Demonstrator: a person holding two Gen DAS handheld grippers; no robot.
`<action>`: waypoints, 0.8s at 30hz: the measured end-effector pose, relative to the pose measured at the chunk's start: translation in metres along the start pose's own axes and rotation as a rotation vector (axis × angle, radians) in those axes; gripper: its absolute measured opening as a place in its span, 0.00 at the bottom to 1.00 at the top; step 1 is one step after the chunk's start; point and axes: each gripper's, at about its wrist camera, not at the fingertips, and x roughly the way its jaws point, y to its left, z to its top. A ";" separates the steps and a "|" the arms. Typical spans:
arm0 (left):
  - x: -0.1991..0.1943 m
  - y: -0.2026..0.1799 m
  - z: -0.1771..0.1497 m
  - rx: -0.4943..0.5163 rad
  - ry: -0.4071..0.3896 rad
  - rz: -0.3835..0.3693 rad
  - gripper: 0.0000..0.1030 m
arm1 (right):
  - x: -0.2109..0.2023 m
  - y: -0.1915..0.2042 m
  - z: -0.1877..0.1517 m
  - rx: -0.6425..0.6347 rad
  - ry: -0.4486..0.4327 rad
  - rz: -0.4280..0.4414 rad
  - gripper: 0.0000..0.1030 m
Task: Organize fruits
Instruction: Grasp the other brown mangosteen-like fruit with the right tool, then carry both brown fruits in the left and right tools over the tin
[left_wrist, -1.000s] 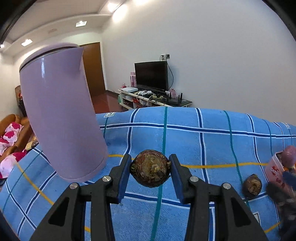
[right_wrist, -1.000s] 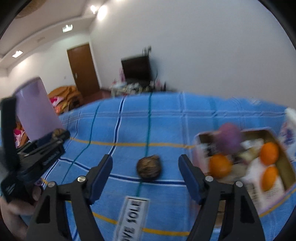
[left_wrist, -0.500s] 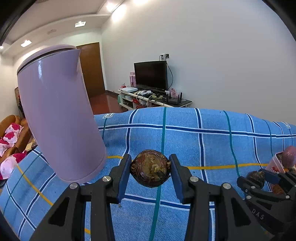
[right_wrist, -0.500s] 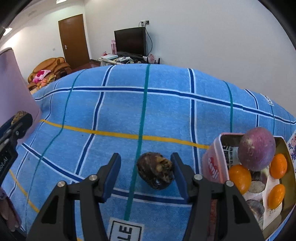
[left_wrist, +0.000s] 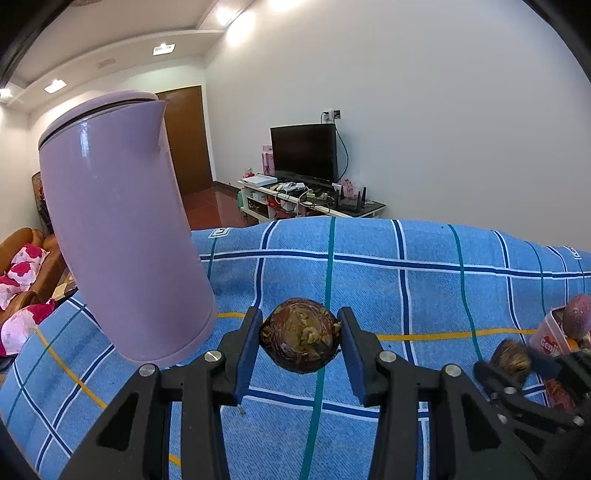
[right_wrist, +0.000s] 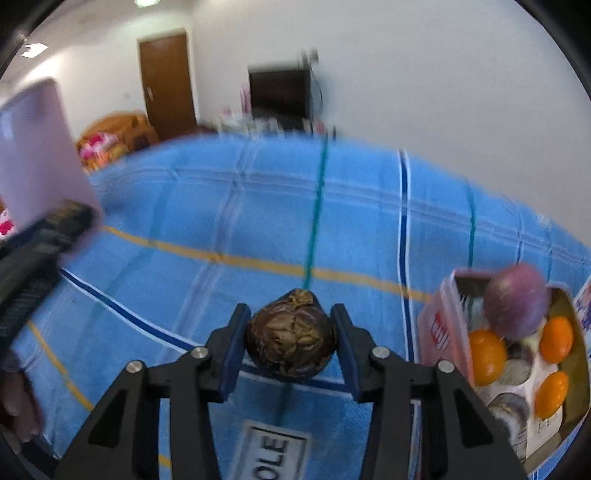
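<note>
My left gripper (left_wrist: 300, 341) is shut on a dark brown wrinkled fruit (left_wrist: 300, 339), held above the blue checked cloth (left_wrist: 369, 280). My right gripper (right_wrist: 290, 338) is shut on a second brown wrinkled fruit (right_wrist: 290, 341), lifted off the cloth; it also shows in the left wrist view (left_wrist: 511, 360) at the right edge. A pink box (right_wrist: 441, 328) at the right holds a purple fruit (right_wrist: 515, 301) and three oranges (right_wrist: 487, 350). The right wrist view is blurred by motion.
A tall lilac kettle (left_wrist: 118, 229) stands on the cloth at the left, close to my left gripper. A white label (right_wrist: 275, 450) lies on the cloth near the front edge. A TV stand and sofa are beyond the table.
My right gripper closed on the second brown fruit and lifted it off the cloth. My left gripper kept hold of its fruit and barely moved.
</note>
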 end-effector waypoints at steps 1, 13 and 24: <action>-0.001 0.001 0.000 -0.002 -0.007 0.009 0.43 | -0.011 0.003 -0.001 -0.002 -0.059 0.005 0.46; 0.001 0.003 -0.006 0.010 -0.031 0.087 0.43 | -0.076 0.028 -0.013 0.014 -0.391 -0.055 0.46; -0.020 0.003 -0.014 0.016 -0.079 0.070 0.43 | -0.089 0.023 -0.029 0.021 -0.389 -0.064 0.46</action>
